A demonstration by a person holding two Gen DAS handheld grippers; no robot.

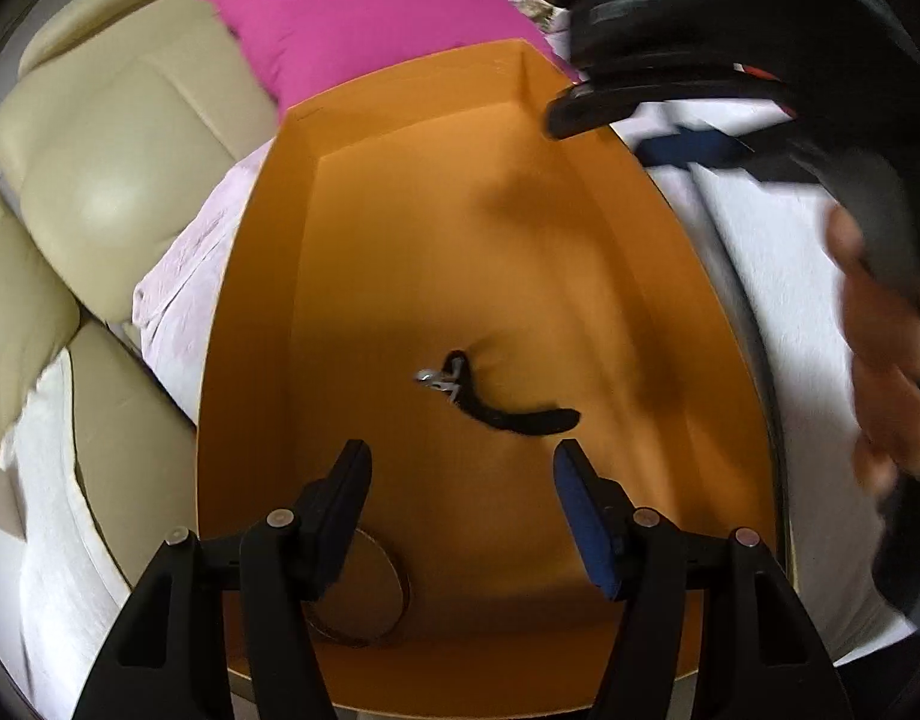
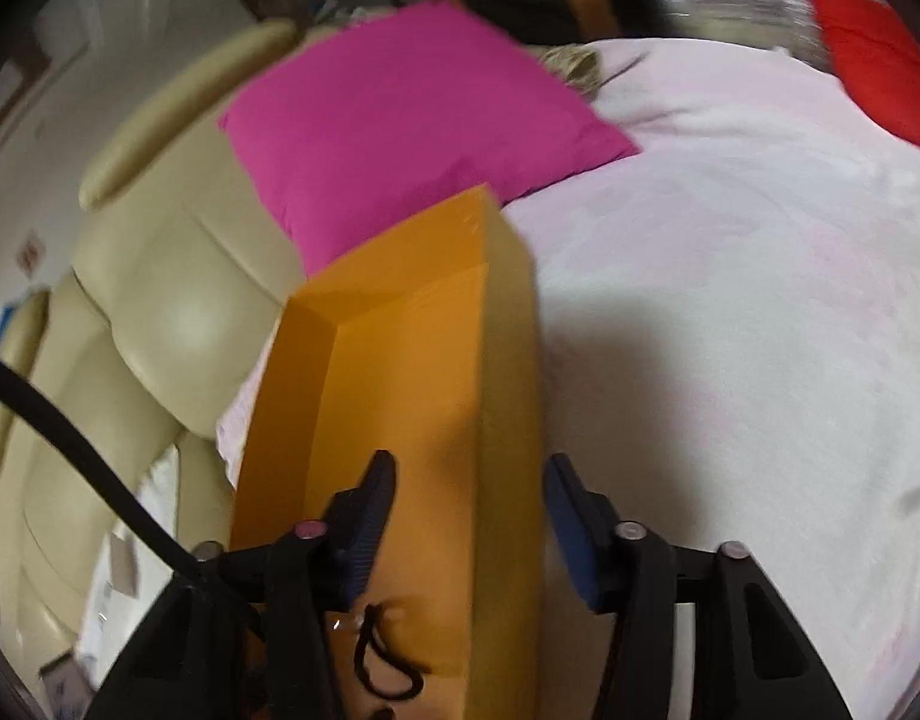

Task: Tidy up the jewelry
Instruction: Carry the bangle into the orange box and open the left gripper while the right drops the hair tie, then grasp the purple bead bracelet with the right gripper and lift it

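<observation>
Black cord necklace (image 1: 508,408) laid in orange box (image 1: 268,276); left claw (image 1: 460,462) and right claw (image 2: 469,474) held open, empty.

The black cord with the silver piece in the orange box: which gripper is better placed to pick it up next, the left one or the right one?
Left, probably. The left gripper is open, aimed into the orange box, with the black cord just ahead. The right gripper straddles the box's wall, the cord below its fingers.
</observation>
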